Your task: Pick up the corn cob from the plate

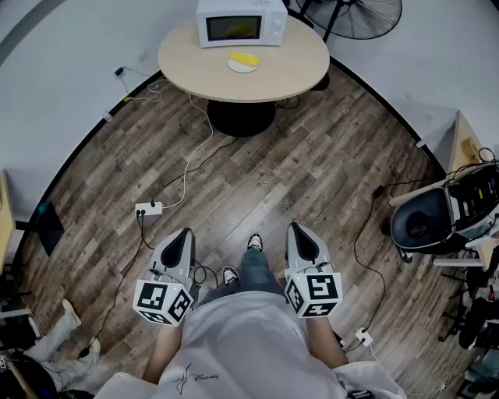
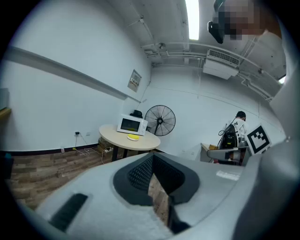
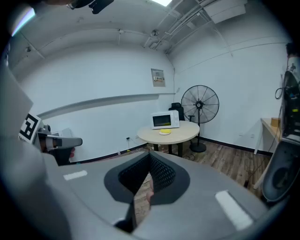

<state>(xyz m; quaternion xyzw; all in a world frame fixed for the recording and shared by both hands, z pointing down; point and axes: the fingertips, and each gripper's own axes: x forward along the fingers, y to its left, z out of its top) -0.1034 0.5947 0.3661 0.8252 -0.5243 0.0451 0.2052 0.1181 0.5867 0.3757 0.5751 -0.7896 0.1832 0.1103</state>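
Head view: corn cob (image 1: 246, 59) tiny, indistinct on far plate (image 1: 233, 66) — left hand-held gripper (image 1: 185, 234), right hand-held gripper (image 1: 297, 229) both closed; empty.

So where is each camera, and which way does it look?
Head view: on the person's head, looking down at floor and far table; shows left gripper, right gripper, legs.
Left gripper view: on that gripper, facing the table past shut jaws.
Right gripper view: on that gripper, facing the table, jaws shut.
Shared: all show microwave and corn.

White microwave (image 1: 241, 22) on round table (image 1: 296, 66), black fan (image 1: 362, 15) beside it, power strip (image 1: 148, 208) on wood floor (image 1: 312, 179).
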